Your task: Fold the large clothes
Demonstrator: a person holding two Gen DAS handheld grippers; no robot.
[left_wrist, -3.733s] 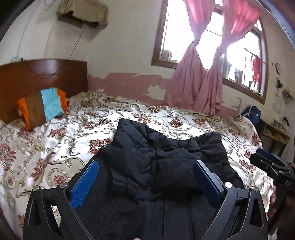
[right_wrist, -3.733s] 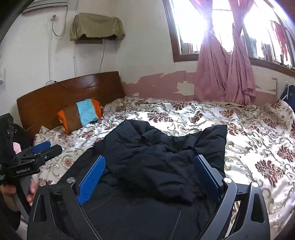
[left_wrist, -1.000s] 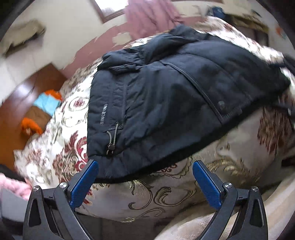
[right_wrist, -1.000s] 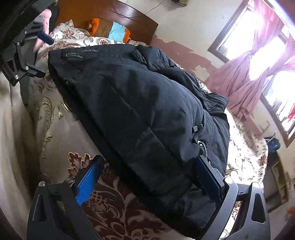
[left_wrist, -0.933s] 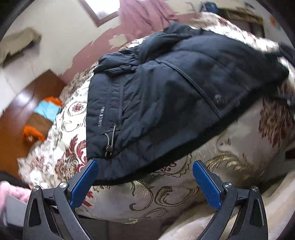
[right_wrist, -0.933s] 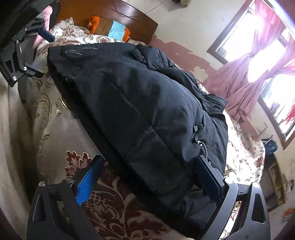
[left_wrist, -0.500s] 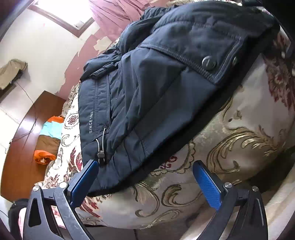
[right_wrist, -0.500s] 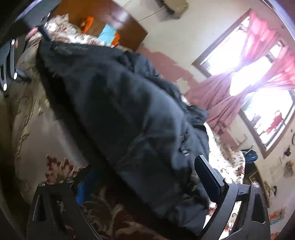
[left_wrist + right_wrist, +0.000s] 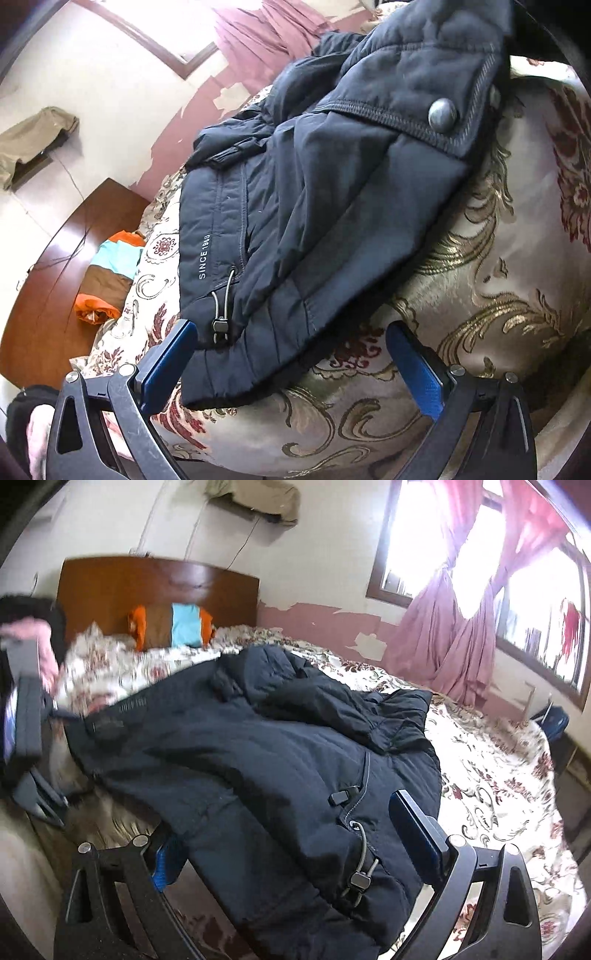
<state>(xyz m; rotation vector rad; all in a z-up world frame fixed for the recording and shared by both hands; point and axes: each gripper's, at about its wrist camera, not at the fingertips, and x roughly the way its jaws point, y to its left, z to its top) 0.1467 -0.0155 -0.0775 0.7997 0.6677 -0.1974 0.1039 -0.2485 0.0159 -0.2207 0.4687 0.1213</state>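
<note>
- The dark jacket (image 9: 332, 206) lies spread across the bed (image 9: 498, 332), its hem at the near edge.
- The left gripper (image 9: 291, 354) has wide jaws at one hem corner, gripping nothing.
- The right gripper (image 9: 291, 834) straddles the other corner, also agape, likely for a paired lift.

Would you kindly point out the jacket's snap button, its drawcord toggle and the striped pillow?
snap button (image 9: 442, 115), left wrist view, centre of the metal stud.
drawcord toggle (image 9: 219, 325), left wrist view, the plastic stopper.
striped pillow (image 9: 184, 625), right wrist view, its blue band.

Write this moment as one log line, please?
step: reach jacket hem | left tool: open, at hem corner | right tool: open, around hem | jacket: on bed
</note>
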